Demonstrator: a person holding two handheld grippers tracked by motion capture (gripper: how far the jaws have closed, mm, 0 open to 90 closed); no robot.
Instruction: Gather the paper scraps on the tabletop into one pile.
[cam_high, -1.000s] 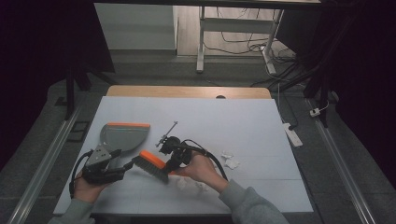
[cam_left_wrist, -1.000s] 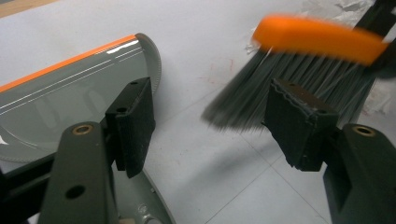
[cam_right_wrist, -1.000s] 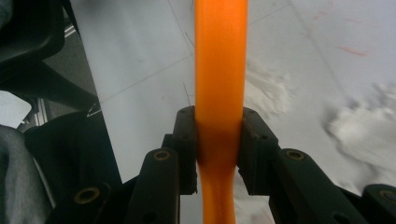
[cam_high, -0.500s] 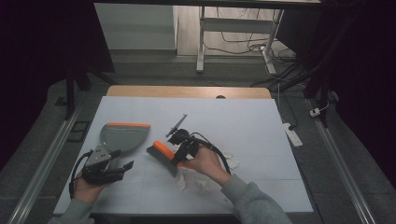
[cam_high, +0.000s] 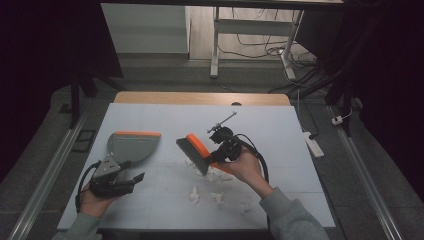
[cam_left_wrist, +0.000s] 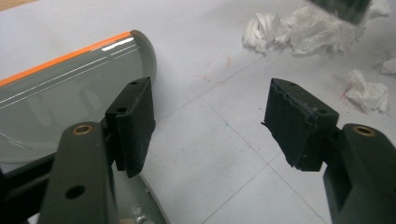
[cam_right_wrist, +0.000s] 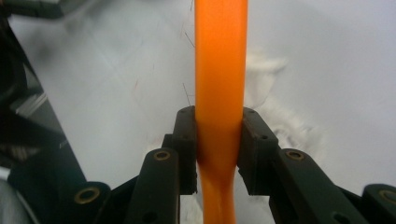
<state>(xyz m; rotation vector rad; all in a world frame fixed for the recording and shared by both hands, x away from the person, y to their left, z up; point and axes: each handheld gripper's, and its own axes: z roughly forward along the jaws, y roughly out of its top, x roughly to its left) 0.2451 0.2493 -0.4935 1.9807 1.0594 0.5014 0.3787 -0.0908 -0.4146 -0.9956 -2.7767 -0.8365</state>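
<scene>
High view: white table (cam_high: 150, 120) w/ a grey dustpan (cam_high: 132, 146), orange strip along its front edge, lying left of centre. Left gripper (cam_high: 131, 178) sits just behind the pan's handle end, held low near the person's side. Right gripper (cam_high: 216, 156) holds a hand brush (cam_high: 194, 152) w/ orange back and dark bristles; brush head is over the nearest clump of crumpled tissue scraps (cam_high: 212, 174), well apart from the pan mouth. More scraps (cam_high: 194, 195) lie nearer the person.

Left gripper view: jaws stand wide apart, nothing between them. Dustpan (cam_left_wrist: 70, 88) is at left, its rear edge right by the left jaw; bare table between the pads. Tissue scraps (cam_left_wrist: 299, 28) lie farther off, top right.

Right gripper view: jaws are clamped tight on the brush's orange handle (cam_right_wrist: 219, 84), which runs straight up through the middle. Blurred white scraps (cam_right_wrist: 266, 98) on the table beyond.

Risks, as I judge them:
- Pan isn't held yet, so a sweep toward it would likely push it away, not load it.
- Handle is smooth and narrow; pressing the bristles down hard could twist it in the pads, so the brush rolls.
- Tissue is light; a fast stroke may scatter bits or flick them past the pan.
- Scraps nearest the person are easy to miss w/ one pass.
</scene>
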